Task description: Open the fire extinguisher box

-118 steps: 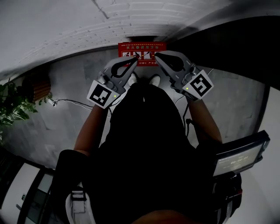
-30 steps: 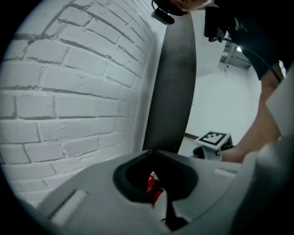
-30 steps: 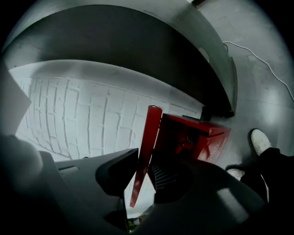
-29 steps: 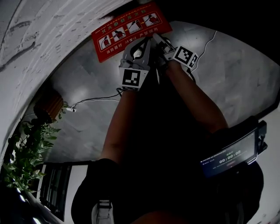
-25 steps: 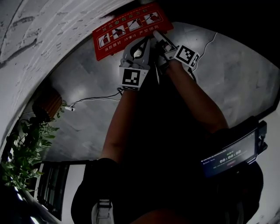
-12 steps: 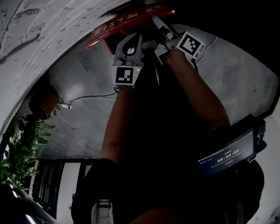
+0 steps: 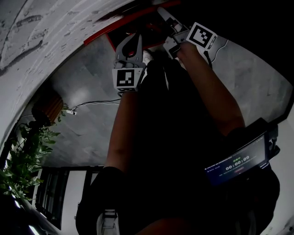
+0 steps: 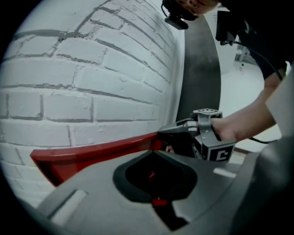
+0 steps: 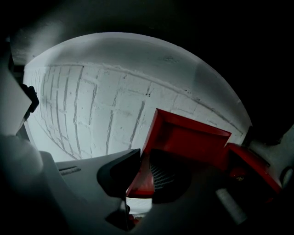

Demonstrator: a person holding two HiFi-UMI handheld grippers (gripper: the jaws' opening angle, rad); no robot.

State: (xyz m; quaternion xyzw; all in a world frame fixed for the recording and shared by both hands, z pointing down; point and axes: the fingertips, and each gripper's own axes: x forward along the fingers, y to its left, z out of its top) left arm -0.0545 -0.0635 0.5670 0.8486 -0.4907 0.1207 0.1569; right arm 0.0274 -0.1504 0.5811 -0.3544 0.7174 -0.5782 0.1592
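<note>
The fire extinguisher box stands against a white brick wall (image 9: 92, 105). Its red lid (image 7: 124, 25) is tilted up and shows edge-on in the head view. My right gripper (image 7: 161, 13) holds the lid's front lip. In the right gripper view the red lip (image 9: 140, 183) sits between the two dark pads (image 9: 120, 170), and the jaws are closing on it. The lid's inside (image 9: 193, 137) rises beyond. My left gripper (image 7: 138, 36) hovers just below the lid (image 8: 92, 153), its tips together (image 8: 154, 152) with nothing held. The right gripper (image 8: 166, 137) also shows at the lid's right end.
The red box body (image 9: 250, 165) lies at the right of the lid. A potted plant (image 7: 23, 156), a wooden object (image 7: 48, 108) and a white cable (image 7: 87, 103) are on the grey floor to the left. A lit screen (image 7: 234, 163) hangs at the person's right side.
The lid has swung up from lying flat, with its label facing me, to edge-on. The right gripper rose with it; the left gripper moved up and slightly left.
</note>
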